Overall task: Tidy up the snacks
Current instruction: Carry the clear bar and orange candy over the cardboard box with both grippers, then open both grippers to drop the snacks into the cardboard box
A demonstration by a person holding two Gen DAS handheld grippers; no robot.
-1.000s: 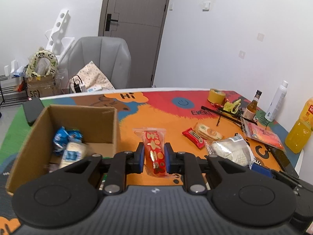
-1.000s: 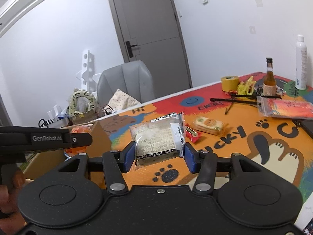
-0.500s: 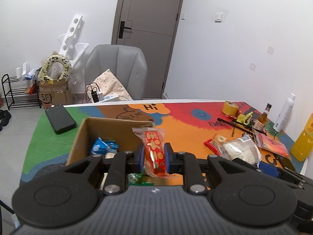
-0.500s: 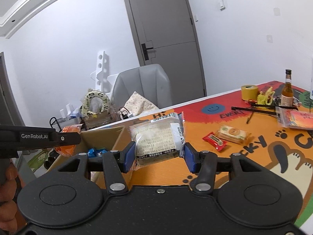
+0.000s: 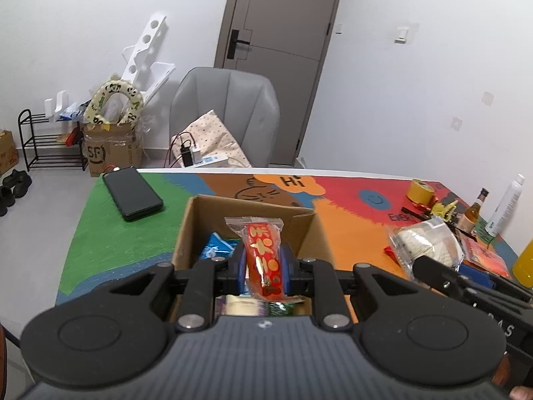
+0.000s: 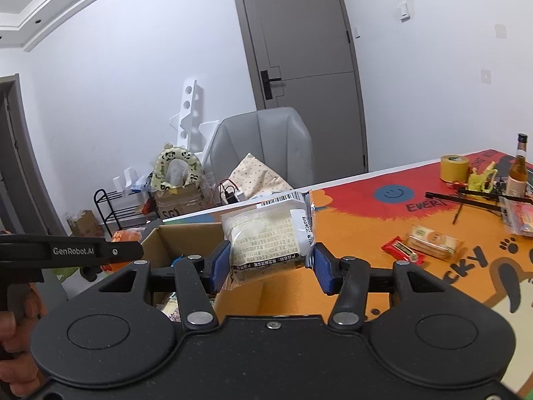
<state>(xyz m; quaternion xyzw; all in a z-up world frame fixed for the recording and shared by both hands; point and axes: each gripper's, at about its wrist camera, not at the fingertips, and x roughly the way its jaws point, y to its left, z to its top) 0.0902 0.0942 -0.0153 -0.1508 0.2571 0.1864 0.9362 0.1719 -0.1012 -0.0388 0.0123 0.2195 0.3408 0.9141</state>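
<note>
My left gripper (image 5: 263,268) is shut on a red snack packet (image 5: 264,260) with gold print, held upright over the open cardboard box (image 5: 301,233). Inside the box lie a blue packet (image 5: 215,245) and other wrappers. My right gripper (image 6: 271,265) is shut on a pale clear-wrapped pastry packet (image 6: 266,240), held above the box's right wall (image 6: 286,291). The same pastry packet (image 5: 424,245) appears to the right in the left wrist view. A red bar (image 6: 401,250) and a tan biscuit pack (image 6: 433,241) lie on the orange table part.
A black phone (image 5: 133,193) lies on the green table corner left of the box. A tape roll (image 6: 454,163), brown bottle (image 6: 518,170), black sticks (image 6: 466,196) and a white bottle (image 5: 504,205) crowd the far right. A grey chair (image 5: 226,113) stands behind the table.
Both grippers moved left with their packets. The red packet went from beside the box to above its opening; the pastry packet now hangs at the box's right wall.
</note>
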